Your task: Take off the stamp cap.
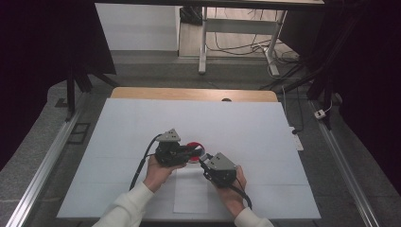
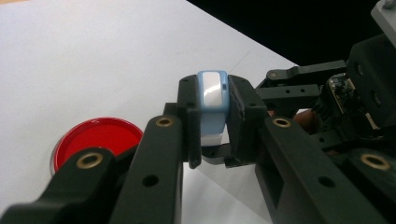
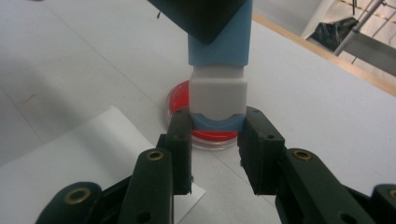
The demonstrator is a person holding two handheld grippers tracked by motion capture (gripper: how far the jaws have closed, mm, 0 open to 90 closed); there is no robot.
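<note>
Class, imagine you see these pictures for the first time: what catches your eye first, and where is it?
A small blue-and-white plastic block stands out, gripped mid-table between the left tongs, with the right tongs closing around its lower end. Just beyond it, a round red-filled clear dish lies on the white table sheet.
</note>
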